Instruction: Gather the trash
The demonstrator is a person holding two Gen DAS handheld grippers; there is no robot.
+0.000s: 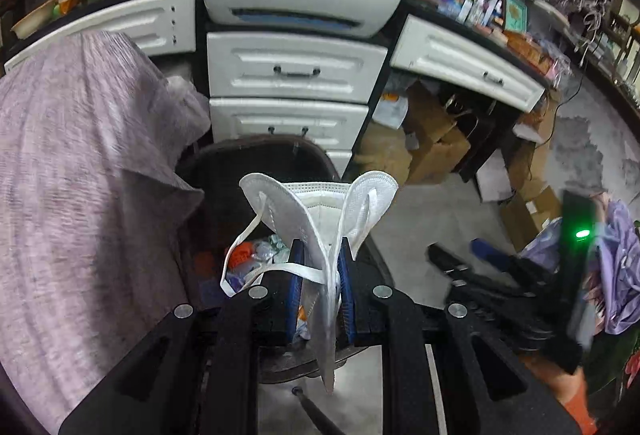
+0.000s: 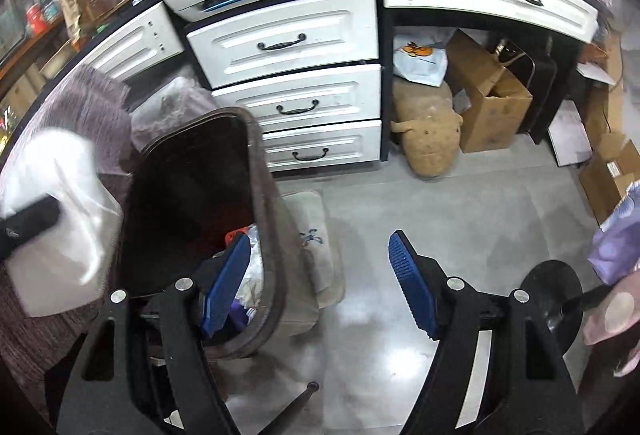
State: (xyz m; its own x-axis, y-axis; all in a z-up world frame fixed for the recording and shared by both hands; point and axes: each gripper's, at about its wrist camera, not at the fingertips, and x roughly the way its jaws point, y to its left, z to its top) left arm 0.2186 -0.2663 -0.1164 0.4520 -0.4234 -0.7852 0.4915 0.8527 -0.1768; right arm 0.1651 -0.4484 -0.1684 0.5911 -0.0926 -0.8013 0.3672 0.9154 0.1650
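Left gripper and white mask blurred

- Soft, even indoor light fills my two views; I cannot see its source.
- The glossy floor throws pale glare.
- The bin interior stays dark.
- Fisheye bends the drawers; corners vignette black.
- Edges smear with motion blur.
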